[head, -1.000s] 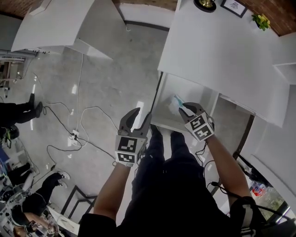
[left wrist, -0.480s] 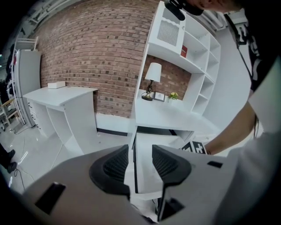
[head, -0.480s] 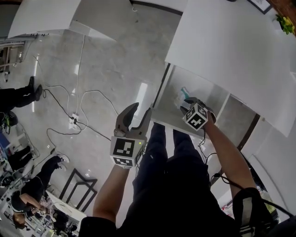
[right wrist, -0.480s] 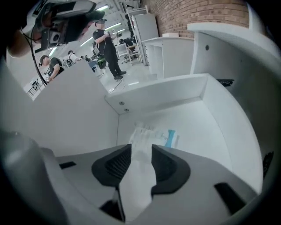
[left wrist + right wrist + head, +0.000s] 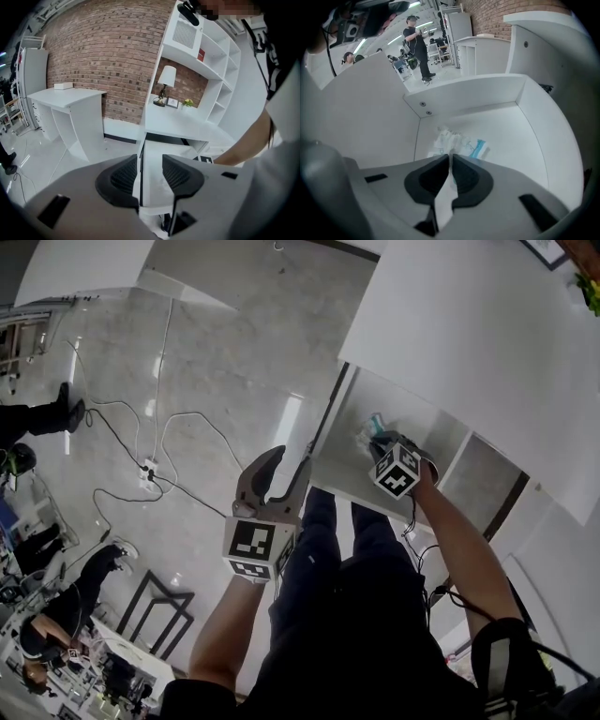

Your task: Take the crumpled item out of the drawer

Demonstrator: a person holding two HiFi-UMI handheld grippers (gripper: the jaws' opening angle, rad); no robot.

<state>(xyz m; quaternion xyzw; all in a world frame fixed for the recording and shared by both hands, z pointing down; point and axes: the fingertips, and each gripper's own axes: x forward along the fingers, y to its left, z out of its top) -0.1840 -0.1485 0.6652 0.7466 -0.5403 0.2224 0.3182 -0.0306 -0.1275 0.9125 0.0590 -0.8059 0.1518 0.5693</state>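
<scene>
A big white workroom with a polished grey floor (image 5: 216, 362) and cables trailing over it. People are busy at benches further off. The person stands tight up against a white desk (image 5: 450, 324) whose drawer (image 5: 412, 413) is pulled out towards their legs.

The left gripper (image 5: 286, 465) hangs outside the drawer, off its front corner and over the floor. Its jaws are apart with nothing between them but the view of the drawer edge beyond.

The right gripper (image 5: 377, 442) is the one at work. It points steeply down inside the drawer, and its jaws have just been closing. In the right gripper view they are nipped together on a thin white flap that runs back between the pads.

That flap belongs to the crumpled item (image 5: 457, 143), a scrunched white wrapper with a blue printed edge. It lies on the drawer bottom near the corner where the screwed wall meets the side wall.

What matters for the next move, I'd say, is how the bulk sits. It lies just ahead of the right jaw tips and lower, and it is spread crosswise to them, white end to the left and blue end to the right. Only an edge is pinched, and the rest looks to rest on the drawer bottom.

With walls all round, the way out looks to be straight up. I reckon a thin flap like that could slip or tear if the lift is jerky. The left gripper is well apart and seems to have no part in it.
</scene>
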